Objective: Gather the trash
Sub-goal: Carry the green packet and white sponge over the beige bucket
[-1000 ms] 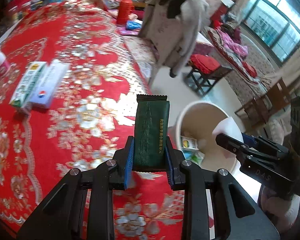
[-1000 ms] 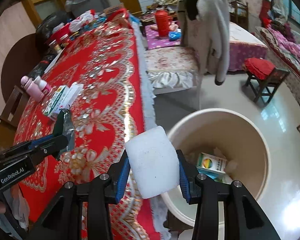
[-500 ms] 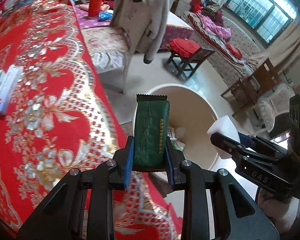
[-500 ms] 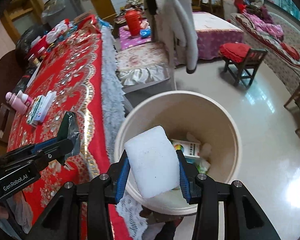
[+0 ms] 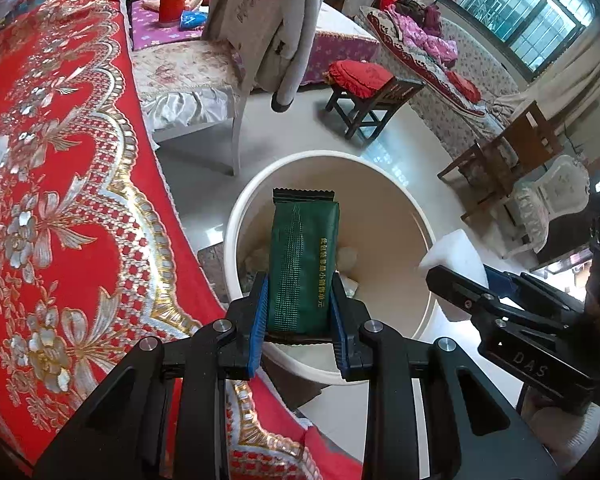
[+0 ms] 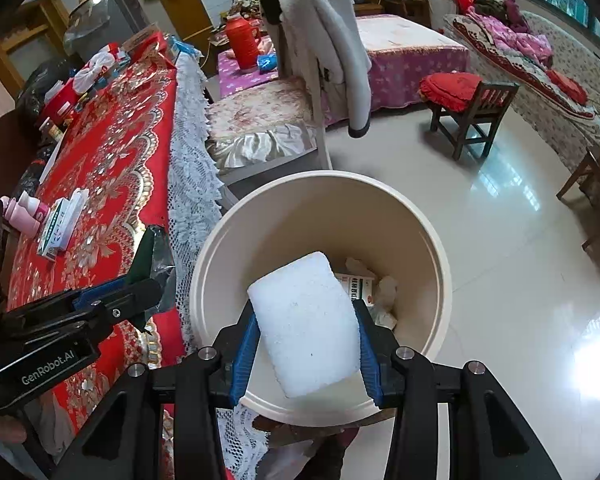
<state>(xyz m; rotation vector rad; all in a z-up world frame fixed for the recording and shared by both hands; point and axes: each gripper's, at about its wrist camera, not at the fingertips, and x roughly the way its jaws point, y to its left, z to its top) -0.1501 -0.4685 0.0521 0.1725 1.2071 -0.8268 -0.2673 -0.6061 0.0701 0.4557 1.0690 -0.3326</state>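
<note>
From my left wrist camera, the green packet point(image 5: 302, 264) fills the middle and hides most of the bin's floor behind it; I can only make out two or three pale crumpled scraps point(image 5: 346, 258) down there, and I can't say what they are. My left gripper point(image 5: 300, 308) is clamped on that one packet, its blue pads pressed against both long edges, and it hangs over the cream bin point(image 5: 396, 184). At the right edge my right gripper point(image 5: 456, 276) comes in side-on, with only a corner of its white foam block point(image 5: 454, 250) showing. The red tablecloth point(image 5: 60, 200) is cut off at the left.

From my right wrist camera, the right gripper point(image 6: 306, 344) is closed on the single foam block point(image 6: 306, 324), held above the bin's point(image 6: 320, 184) opening. Behind the block I see one printed carton point(image 6: 360, 282) and some crumpled white paper point(image 6: 384, 292) inside; the rest is covered. The left gripper point(image 6: 148, 280) shows at the left with the packet point(image 6: 152, 256) edge-on. On the tablecloth point(image 6: 112, 152) lie two flat boxes point(image 6: 60, 226) and two pink bottles point(image 6: 20, 210).
</note>
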